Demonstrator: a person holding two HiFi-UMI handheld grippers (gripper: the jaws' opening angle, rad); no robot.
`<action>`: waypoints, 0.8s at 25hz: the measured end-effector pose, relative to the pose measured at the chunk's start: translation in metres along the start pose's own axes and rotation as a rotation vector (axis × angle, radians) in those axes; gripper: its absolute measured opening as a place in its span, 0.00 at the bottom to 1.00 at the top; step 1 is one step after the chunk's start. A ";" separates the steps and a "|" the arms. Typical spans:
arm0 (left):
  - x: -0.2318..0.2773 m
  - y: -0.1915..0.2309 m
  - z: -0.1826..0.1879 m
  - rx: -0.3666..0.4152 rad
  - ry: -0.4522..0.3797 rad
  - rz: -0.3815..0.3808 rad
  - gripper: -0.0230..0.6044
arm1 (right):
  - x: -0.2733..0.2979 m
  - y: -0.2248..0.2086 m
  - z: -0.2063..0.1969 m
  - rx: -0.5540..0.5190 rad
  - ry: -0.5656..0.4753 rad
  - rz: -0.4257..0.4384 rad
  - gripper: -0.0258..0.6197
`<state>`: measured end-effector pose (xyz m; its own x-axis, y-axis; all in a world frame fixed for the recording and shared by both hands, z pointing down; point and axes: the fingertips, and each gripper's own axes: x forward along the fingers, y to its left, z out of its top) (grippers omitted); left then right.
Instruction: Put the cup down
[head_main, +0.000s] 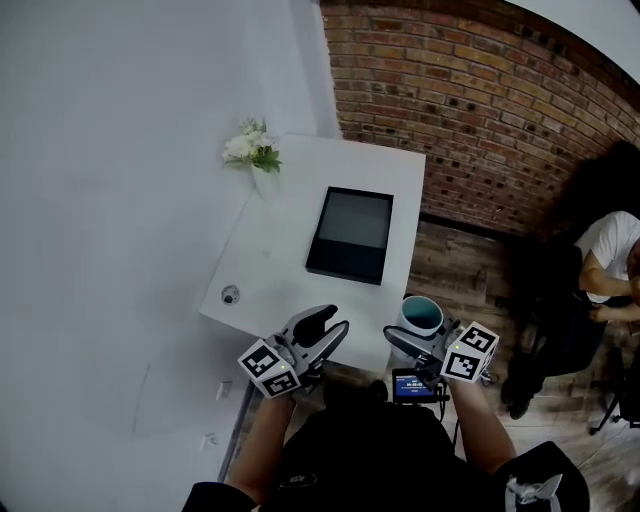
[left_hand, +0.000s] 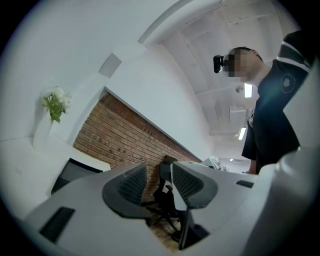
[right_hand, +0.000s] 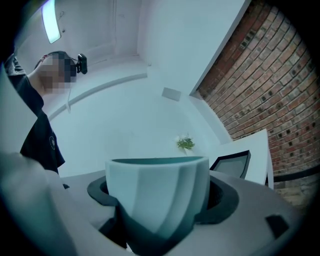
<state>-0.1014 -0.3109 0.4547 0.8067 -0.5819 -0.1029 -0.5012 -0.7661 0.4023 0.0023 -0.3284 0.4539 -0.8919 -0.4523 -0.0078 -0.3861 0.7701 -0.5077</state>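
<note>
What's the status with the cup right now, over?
Left gripper open, empty. Right gripper shut on teal cup, not yet set down. White table ahead; black tray and flowers sit farther back.

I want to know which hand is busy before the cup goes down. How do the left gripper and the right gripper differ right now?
The left gripper has its jaws apart with nothing between them; the right gripper is closed on a pale teal cup. In the head view the left gripper hangs over the white table's near edge, while the right gripper appears just past that edge. Both point away from the person and carry a marker cube.
</note>
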 end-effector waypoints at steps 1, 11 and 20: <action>0.001 0.001 0.000 0.000 0.004 -0.008 0.30 | 0.002 0.001 0.001 0.001 -0.005 -0.002 0.69; -0.006 0.005 0.006 -0.013 0.003 -0.027 0.30 | 0.014 0.012 0.006 0.031 -0.034 0.018 0.69; -0.008 0.015 0.007 -0.015 -0.003 0.006 0.30 | 0.017 0.005 0.002 0.039 -0.018 0.004 0.69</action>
<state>-0.1178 -0.3192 0.4552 0.8030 -0.5870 -0.1029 -0.5011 -0.7585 0.4167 -0.0143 -0.3330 0.4495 -0.8890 -0.4572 -0.0248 -0.3727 0.7541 -0.5408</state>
